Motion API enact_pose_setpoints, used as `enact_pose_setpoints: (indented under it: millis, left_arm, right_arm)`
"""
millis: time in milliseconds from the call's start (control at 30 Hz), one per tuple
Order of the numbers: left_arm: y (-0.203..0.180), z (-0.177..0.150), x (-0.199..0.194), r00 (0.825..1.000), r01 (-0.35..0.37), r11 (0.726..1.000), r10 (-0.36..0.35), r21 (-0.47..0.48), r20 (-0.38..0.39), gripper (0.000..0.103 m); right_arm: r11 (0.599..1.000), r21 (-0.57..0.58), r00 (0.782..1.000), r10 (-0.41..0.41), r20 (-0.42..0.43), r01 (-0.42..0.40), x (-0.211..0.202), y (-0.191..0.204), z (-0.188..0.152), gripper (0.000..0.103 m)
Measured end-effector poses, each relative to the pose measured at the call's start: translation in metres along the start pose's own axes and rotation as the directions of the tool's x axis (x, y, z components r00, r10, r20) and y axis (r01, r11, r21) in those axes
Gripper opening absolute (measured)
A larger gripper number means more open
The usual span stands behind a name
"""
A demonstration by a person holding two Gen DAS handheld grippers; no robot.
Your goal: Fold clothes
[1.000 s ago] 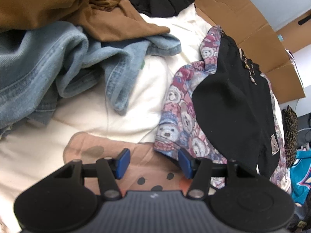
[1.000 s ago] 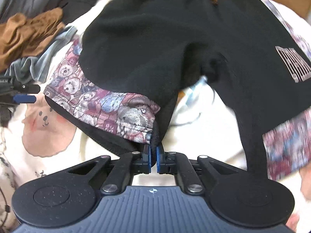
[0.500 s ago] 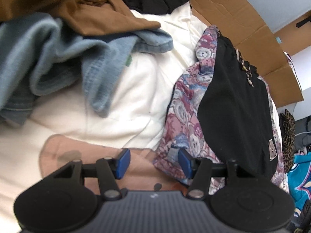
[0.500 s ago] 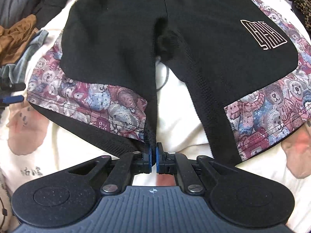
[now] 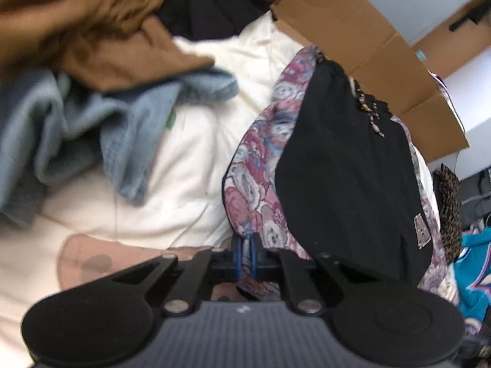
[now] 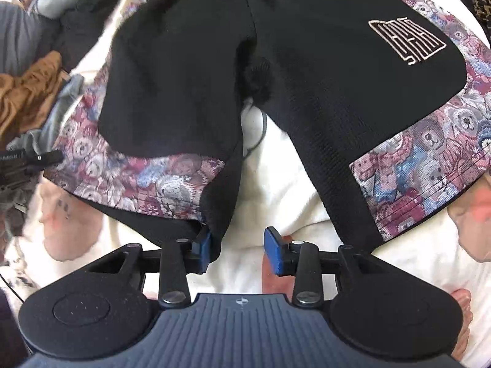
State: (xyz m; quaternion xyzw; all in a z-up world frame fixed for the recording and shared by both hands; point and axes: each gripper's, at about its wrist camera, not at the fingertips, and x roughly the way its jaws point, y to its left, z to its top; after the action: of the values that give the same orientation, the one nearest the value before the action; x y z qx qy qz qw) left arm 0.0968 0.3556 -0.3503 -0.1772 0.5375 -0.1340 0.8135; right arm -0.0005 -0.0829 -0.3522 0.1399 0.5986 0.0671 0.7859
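Note:
Black shorts [image 6: 322, 70] with teddy-bear print panels [image 6: 429, 153] lie spread flat on a cream blanket [image 6: 276, 184], waistband away from me. In the left wrist view the same shorts [image 5: 343, 168] lie to the right. My left gripper [image 5: 245, 257] is shut on the bear-print hem [image 5: 245, 202] at the outer corner of one leg. My right gripper [image 6: 237, 251] hovers at that leg's inner hem, its jaws opening. The black hem corner [image 6: 219, 233] rests against the left pad and is not pinched.
A heap of clothes fills the far left: a brown garment [image 5: 92, 30], blue denim [image 5: 92, 128] and a black one [image 5: 208, 6]. Flattened cardboard [image 5: 368, 46] stands behind the shorts. A teal garment [image 5: 472, 270] and a leopard-print piece [image 5: 449, 202] lie right.
My left gripper closed on the bear-print hem. My right gripper opened and let go of the inner hem. The shorts went from lifted and bunched to lying flat.

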Motion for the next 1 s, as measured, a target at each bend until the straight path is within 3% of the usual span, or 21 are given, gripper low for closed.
enact_pose_setpoints:
  millis: [100,167,233,267,367,500,1000]
  left_arm:
    - [-0.015,-0.002,-0.013,1.0,-0.006,0.999,0.004,0.052,0.027,0.007]
    - [-0.023,-0.003,-0.014,1.0,-0.01,0.998,0.008,0.067,0.03,0.016]
    - [-0.031,-0.007,-0.011,1.0,0.004,0.997,-0.006,0.08,0.028,0.032]
    - [-0.032,-0.009,-0.007,1.0,0.016,0.997,-0.018,0.077,0.021,0.033]
    - [-0.034,-0.015,0.012,0.999,0.041,0.998,-0.041,0.051,-0.013,0.033]
    - [-0.033,-0.022,0.027,0.999,0.021,1.0,-0.021,0.014,-0.031,0.032]
    - [0.008,-0.006,-0.001,0.995,-0.09,0.996,0.089,0.02,0.055,0.033]
  right_arm:
    - [1.0,0.015,1.0,0.0,0.018,0.0,-0.006,-0.004,0.003,0.043]
    - [1.0,0.025,1.0,-0.002,0.022,0.002,-0.007,-0.005,0.004,0.043]
    - [1.0,0.028,1.0,-0.006,0.025,0.005,-0.007,-0.007,0.005,0.043]
    - [1.0,0.028,1.0,-0.006,0.026,0.005,-0.008,-0.007,0.004,0.043]
    - [1.0,0.028,0.999,-0.005,0.032,0.004,-0.01,-0.008,0.003,0.043]
    - [0.999,0.041,0.999,0.0,0.042,-0.002,-0.01,-0.012,0.001,0.043]
    - [0.999,0.048,0.998,0.016,0.053,-0.019,-0.001,-0.006,0.0,0.043]
